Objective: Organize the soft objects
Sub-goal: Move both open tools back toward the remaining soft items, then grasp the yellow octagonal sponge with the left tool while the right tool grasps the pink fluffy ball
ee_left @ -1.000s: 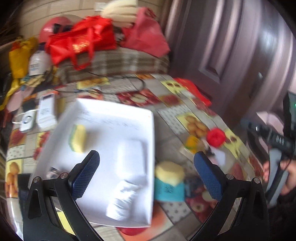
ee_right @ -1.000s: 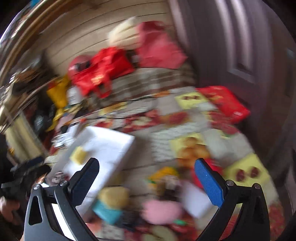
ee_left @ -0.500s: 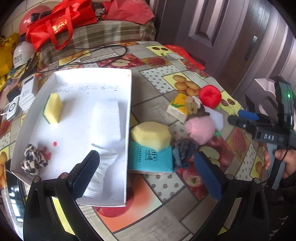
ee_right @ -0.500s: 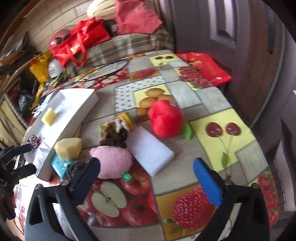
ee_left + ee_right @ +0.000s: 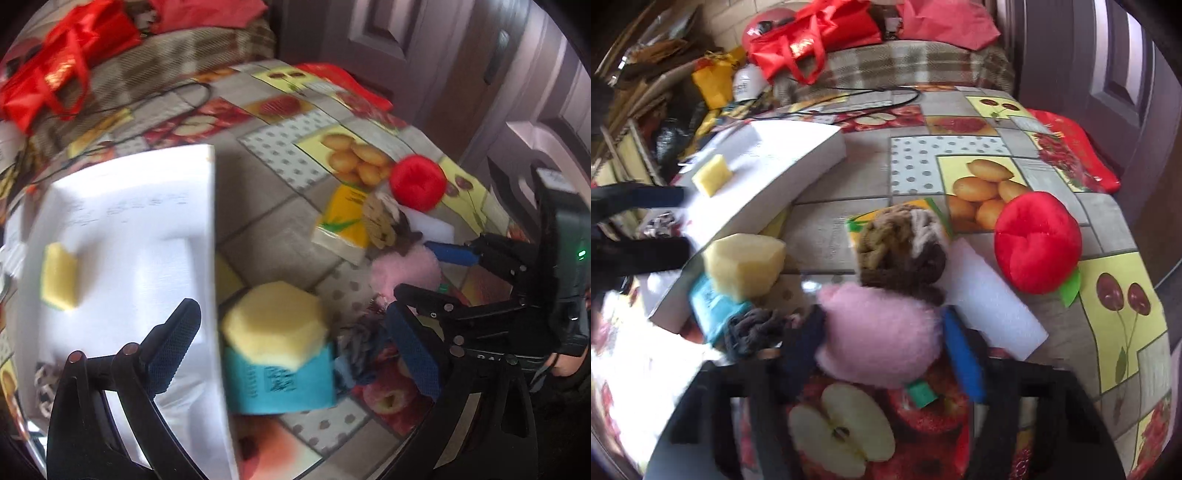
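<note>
Right claw [image 5: 882, 347]: jaws just closing in, straddling the pink plush [image 5: 881, 334], pads at its sides; a firm grip is not clear.
Left claw [image 5: 295, 354]: spread wide, nothing in it, above the yellow sponge [image 5: 275, 323].
Pink plush: on the tabletop [image 5: 960, 147], red plush apple [image 5: 1036, 242] at its 2 o'clock.
White tray [image 5: 122, 192]: at 9 o'clock of the yellow sponge.

Pink plush [image 5: 882, 332], red plush apple [image 5: 1038, 242], yellow sponge [image 5: 744, 264], white tray [image 5: 122, 236], fruit-patterned tablecloth [image 5: 979, 147].
</note>
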A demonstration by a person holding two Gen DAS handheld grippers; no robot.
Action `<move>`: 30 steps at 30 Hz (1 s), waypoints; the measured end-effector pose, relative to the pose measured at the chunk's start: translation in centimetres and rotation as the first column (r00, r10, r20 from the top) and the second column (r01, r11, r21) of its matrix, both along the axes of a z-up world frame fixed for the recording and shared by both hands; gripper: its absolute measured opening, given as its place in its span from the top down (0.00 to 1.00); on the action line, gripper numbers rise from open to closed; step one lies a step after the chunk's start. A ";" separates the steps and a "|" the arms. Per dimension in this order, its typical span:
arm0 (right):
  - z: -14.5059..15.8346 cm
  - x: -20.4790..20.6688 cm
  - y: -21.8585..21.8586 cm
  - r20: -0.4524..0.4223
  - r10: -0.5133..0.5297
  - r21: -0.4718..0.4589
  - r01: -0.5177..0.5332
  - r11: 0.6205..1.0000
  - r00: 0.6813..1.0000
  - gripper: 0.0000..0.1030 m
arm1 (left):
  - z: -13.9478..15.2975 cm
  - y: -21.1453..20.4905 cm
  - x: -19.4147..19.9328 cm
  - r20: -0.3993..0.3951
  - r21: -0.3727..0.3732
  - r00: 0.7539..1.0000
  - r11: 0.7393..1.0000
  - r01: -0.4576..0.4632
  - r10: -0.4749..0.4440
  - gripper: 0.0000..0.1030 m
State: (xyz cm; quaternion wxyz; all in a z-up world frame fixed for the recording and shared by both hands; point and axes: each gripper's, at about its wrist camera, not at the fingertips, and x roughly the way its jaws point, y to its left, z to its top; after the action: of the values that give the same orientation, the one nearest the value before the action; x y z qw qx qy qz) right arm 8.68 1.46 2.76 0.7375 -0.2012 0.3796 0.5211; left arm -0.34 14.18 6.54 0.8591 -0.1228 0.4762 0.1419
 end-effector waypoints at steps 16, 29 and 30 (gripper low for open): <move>0.0 3.7 -8.4 -0.153 -0.201 0.001 0.203 0.979 0.968 0.44 | -2.2 -8.9 2.8 0.032 -0.188 0.973 0.955 0.229 -0.228 0.02; 1.3 5.1 -12.7 -0.210 -0.259 0.051 0.276 0.960 0.943 0.79 | -0.8 -4.4 1.0 0.044 -0.215 0.996 0.973 0.085 -0.077 0.02; 1.2 5.1 -12.7 -0.220 -0.260 0.053 0.278 0.959 0.940 0.79 | -1.2 -4.7 1.1 0.035 -0.216 0.996 0.972 0.089 -0.084 0.03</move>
State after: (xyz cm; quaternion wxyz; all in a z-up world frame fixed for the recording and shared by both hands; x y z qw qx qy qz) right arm 13.75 -11.25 3.94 0.7651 -0.0601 0.4574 0.4492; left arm 0.78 9.46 5.33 0.8519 -0.1971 0.4827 0.0498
